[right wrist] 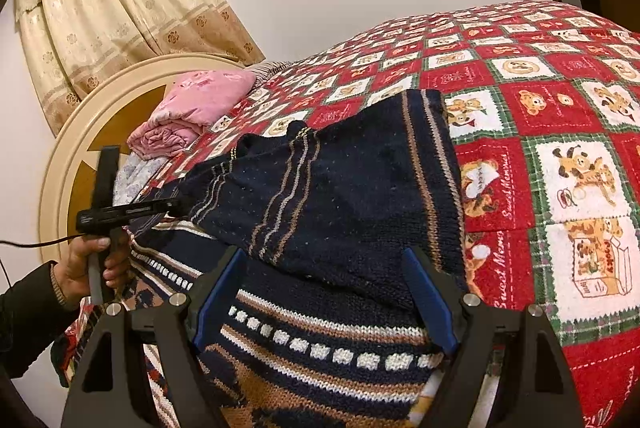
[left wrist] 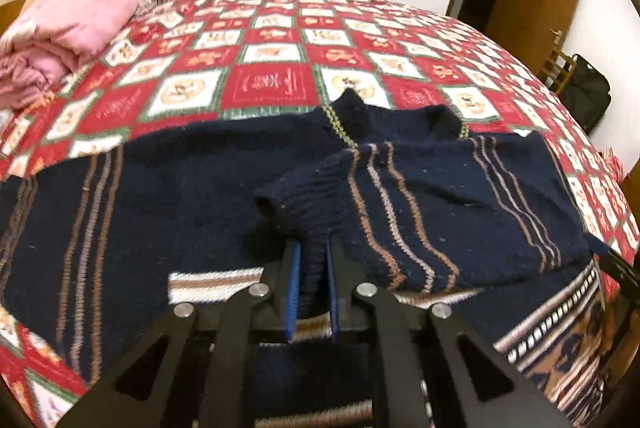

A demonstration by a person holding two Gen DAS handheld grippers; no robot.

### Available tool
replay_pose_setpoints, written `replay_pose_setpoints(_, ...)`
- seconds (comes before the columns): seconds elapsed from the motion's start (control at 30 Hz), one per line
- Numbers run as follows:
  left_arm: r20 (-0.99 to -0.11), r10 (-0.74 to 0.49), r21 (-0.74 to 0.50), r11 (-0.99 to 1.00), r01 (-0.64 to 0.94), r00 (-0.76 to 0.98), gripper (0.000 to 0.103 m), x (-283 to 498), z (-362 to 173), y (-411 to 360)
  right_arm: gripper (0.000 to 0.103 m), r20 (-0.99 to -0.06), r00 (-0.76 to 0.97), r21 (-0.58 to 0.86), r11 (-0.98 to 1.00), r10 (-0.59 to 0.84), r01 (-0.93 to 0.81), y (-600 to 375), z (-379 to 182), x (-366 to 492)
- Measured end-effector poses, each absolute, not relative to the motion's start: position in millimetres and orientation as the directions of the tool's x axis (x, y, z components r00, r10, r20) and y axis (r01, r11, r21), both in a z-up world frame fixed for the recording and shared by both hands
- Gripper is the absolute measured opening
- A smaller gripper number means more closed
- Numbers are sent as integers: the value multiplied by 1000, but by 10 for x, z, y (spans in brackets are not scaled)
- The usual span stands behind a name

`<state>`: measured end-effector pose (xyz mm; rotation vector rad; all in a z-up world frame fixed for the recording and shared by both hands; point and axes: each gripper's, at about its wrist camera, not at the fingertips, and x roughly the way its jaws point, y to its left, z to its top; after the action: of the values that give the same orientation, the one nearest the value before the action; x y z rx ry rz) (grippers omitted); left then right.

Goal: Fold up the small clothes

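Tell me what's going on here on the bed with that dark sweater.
A person is folding a navy striped sweater on a bed with a red patchwork quilt, using two handheld grippers. The left gripper is shut on the cuff of a sleeve already laid across the sweater's body. The right gripper hangs open over the patterned hem, gripping nothing. A pink folded blanket lies near the headboard.

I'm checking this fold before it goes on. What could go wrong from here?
1. The left claw pinches only the cuff's ribbed edge; a pull might slip it free and drop the sleeve.
2. The right claw stands open over the sweater's hem, holding nothing, so the body may drag across the quilt and wrinkle.
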<state>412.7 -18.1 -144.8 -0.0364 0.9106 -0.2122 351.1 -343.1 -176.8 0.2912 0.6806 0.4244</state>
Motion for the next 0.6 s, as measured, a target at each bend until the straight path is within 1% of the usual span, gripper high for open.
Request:
replay_pose_setpoints(0.07, -781, -222, -151, 974, 167, 584, 12, 4101, -1412, -100, 81, -551, 698, 380, 882, 457, -278, -3407, -1767, 3515)
replay_pose_setpoints(0.13, -801, -250, -192, 968, 162, 544, 12, 4104, -1442, -23, 81, -556, 700, 364, 888, 449, -280, -3378, -1760, 3511)
replay_pose_setpoints(0.2, -823, -236, -173, 971, 166, 516, 12, 4112, -1520, -17, 81, -552, 702, 363, 888, 450, -283, -3386, -1760, 3507)
replay_pose_setpoints(0.27, -840, -241, -184, 970, 162, 486, 12, 4102, -1580, -30, 81, -556, 701, 363, 889, 448, -280, -3392, -1764, 3510)
replay_pose_setpoints(0.33, -839, -237, -175, 970, 169, 489, 12, 4084, -1571, -52, 81, -564, 701, 349, 895, 437, -278, -3370, -1761, 3517)
replay_pose_setpoints(0.4, -844, -222, -162, 973, 163, 488, 15, 4091, -1572, -59, 81, -562, 701, 352, 894, 439, -278, -3375, -1766, 3512)
replay_pose_setpoints(0.47, -839, -193, -128, 979, 159, 509, 22, 4083, -1549, -60, 81, -553, 701, 370, 887, 450, -276, -3405, -1769, 3519)
replay_pose_setpoints(0.5, -834, -181, -115, 981, 157, 521, 23, 4077, -1538, -59, 81, -553, 701, 373, 886, 450, -274, -3410, -1772, 3520)
replay_pose_setpoints(0.57, -823, -158, -96, 985, 141, 545, 40, 4028, -1497, -22, 81, -557, 703, 362, 891, 442, -274, -3393, -1770, 3517)
replay_pose_setpoints(0.6, -813, -165, -101, 984, 144, 559, 44, 3988, -1468, 7, 81, -559, 703, 359, 892, 440, -273, -3386, -1769, 3514)
